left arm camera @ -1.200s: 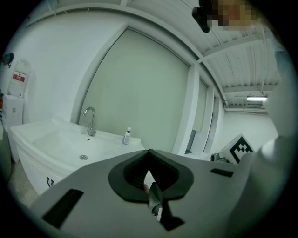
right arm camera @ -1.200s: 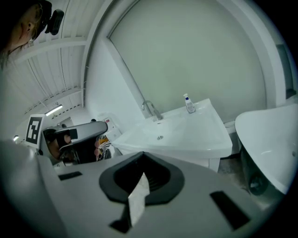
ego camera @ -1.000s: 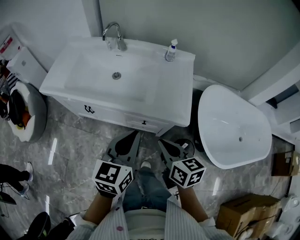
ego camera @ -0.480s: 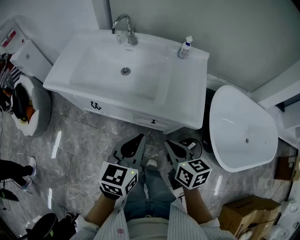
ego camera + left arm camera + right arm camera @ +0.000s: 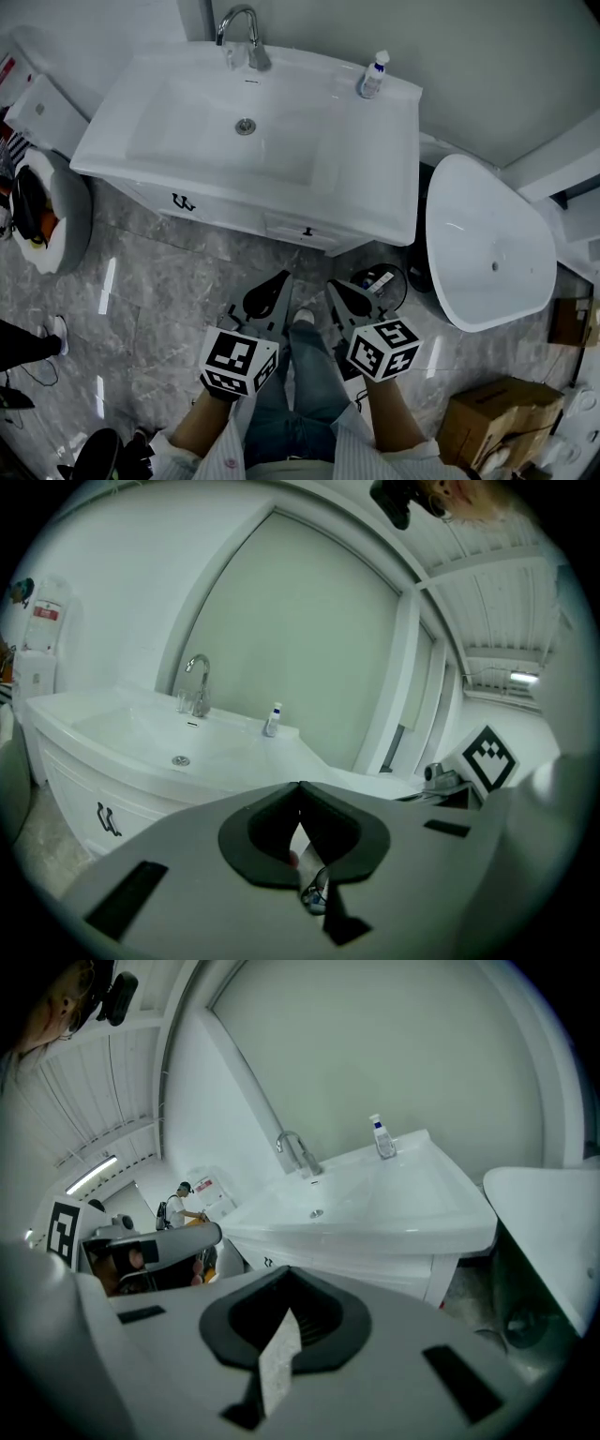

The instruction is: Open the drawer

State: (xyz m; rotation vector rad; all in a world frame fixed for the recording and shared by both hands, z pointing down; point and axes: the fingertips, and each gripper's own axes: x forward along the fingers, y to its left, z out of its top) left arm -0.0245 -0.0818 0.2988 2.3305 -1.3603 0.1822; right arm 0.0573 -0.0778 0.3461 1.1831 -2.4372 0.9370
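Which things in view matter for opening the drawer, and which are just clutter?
For the job:
- drawer in the vanity front, shut
- drawer handle
- left tool and right tool, both shut, empty, short of the vanity

Lying about:
- faucet
- bottle on the sink top
- white tub
- cardboard box

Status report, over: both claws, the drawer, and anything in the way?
Left claw shut, empty; right claw shut, empty. Drawer closed, both claws short of it. Nothing in the way.
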